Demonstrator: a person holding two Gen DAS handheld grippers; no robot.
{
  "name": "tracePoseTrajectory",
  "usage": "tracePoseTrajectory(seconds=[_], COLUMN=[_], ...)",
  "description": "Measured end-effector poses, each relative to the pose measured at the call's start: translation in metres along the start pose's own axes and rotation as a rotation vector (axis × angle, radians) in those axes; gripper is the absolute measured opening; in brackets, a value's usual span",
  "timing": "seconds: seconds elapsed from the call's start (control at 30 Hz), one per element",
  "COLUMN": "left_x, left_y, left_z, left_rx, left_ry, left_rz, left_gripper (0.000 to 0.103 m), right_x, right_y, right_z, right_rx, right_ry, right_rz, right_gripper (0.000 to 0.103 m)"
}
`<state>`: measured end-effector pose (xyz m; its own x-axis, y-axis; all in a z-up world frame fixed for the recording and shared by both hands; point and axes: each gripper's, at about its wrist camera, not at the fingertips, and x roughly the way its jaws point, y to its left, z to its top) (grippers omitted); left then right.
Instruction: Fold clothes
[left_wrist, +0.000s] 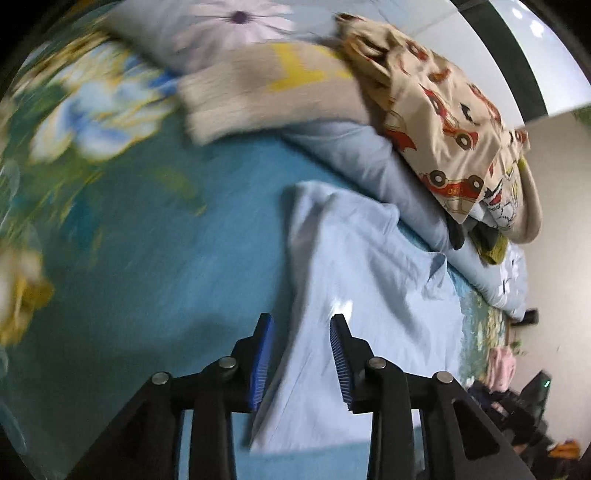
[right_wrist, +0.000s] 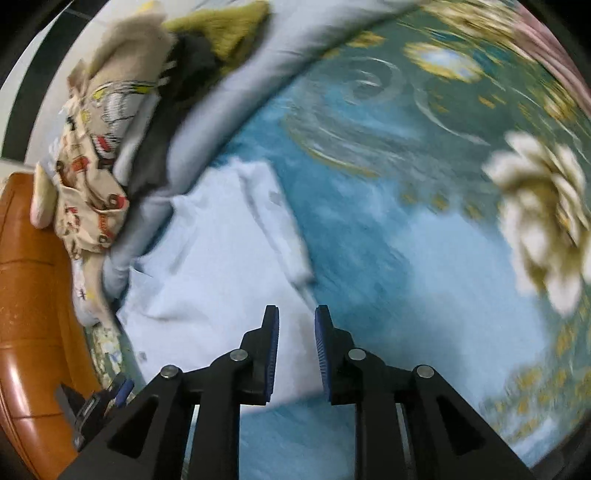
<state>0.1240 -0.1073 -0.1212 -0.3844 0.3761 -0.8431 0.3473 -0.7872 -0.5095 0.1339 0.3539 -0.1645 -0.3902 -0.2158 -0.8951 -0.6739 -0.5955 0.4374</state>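
Shirt (left_wrist: 369, 295), pale blue, lies spread on the bed's teal flowered sheet (left_wrist: 166, 258), wrinkled, collar end towards a heap of bedding. Car-print cloth (left_wrist: 443, 122) and beige cloth (left_wrist: 258, 92) piled on the blue quilt (left_wrist: 369, 158) just beyond it. Left tool (left_wrist: 302, 363) released above the shirt's edge. Right tool (right_wrist: 295, 354) released over its hem. Orange board (right_wrist: 33, 314) beside the bed.

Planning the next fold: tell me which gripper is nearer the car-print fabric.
Hard to call. The left gripper and right gripper both hover open over the light blue shirt, each well short of the car-print fabric on the pile beyond it.
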Motion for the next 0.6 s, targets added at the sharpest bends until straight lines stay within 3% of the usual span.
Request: tracePoseTrajectory(seconds=[0.23, 0.47, 0.53, 0.6], left_x=[0.036, 0.046, 0.045, 0.044], left_y=[-0.026, -0.033, -0.037, -0.041], left_z=[0.030, 0.040, 0.040, 0.039], left_rx=[0.085, 0.099, 0.120, 0.151], left_ry=[-0.005, -0.012, -0.020, -0.024], left_rz=[0.064, 0.071, 0.080, 0.099], left_gripper=[0.033, 0.033, 0.030, 0.012], right_x=[0.037, 0.077, 0.084, 0.086], right_y=[0.059, 0.076, 0.078, 0.077], right_z=[0.063, 0.097, 0.099, 0.098], right_rx=[-0.181, -0.241, -0.254, -0.249], right_ry=[-0.023, 0.040, 0.058, 0.075], right_rz=[-0.066, -0.109, -0.102, -0.080], right_gripper=[0.029, 0.029, 0.029, 0.024])
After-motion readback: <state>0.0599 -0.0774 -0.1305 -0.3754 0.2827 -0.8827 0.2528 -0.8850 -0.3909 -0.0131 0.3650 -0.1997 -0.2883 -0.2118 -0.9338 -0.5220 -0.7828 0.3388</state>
